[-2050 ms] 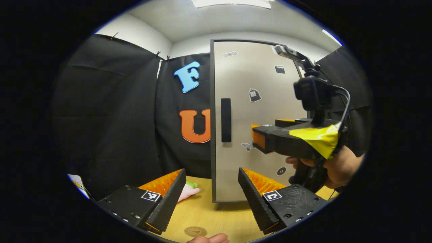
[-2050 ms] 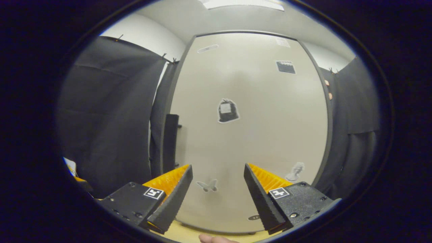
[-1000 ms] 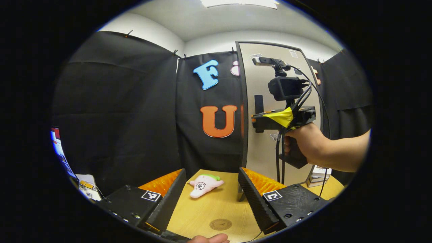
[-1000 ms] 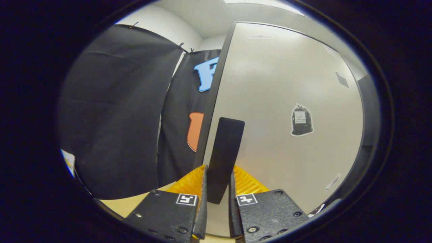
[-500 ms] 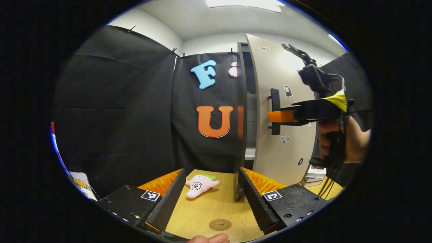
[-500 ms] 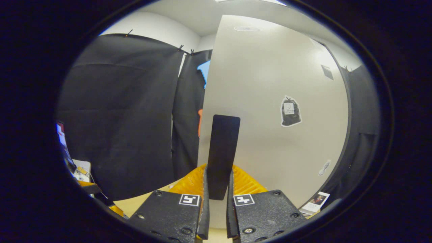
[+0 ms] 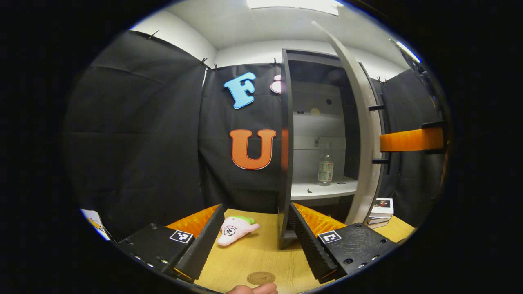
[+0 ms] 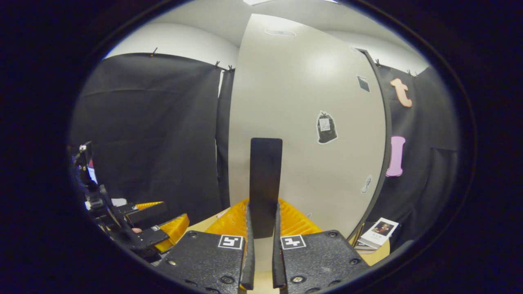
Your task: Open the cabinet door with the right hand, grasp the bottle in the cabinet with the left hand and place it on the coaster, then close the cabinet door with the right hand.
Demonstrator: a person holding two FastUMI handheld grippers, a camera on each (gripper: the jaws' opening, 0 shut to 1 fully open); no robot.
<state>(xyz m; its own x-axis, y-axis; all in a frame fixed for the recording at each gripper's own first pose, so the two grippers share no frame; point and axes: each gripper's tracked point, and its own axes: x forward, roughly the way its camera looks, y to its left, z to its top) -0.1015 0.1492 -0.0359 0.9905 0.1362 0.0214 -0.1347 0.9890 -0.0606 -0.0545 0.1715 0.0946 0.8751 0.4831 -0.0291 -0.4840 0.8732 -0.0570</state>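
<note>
The cabinet (image 7: pixel 286 143) stands open, and a clear glass bottle (image 7: pixel 325 167) with a pale label sits upright on its white shelf (image 7: pixel 327 190). The beige door (image 7: pixel 361 122) is swung out, seen nearly edge-on. My right gripper (image 8: pixel 262 212) is shut on the door's black vertical handle (image 8: pixel 265 179); one of its orange fingers (image 7: pixel 408 139) reaches the handle from the right. My left gripper (image 7: pixel 256 208) hangs open and empty over the table, well short of the cabinet. A round brown coaster (image 7: pixel 260 278) lies on the wooden table just below it.
A pink plush toy (image 7: pixel 235 228) lies on the table (image 7: pixel 245 257) left of the cabinet's foot. A small stack of boxes and a booklet (image 7: pixel 380 210) sits behind the open door, and the booklet (image 8: pixel 380 232) lies past the door's edge. Black cloth walls surround the booth.
The right gripper, shut on the handle, has swung the door from ajar to wide open, and the bottle inside has come into sight. The left gripper has hardly moved.
</note>
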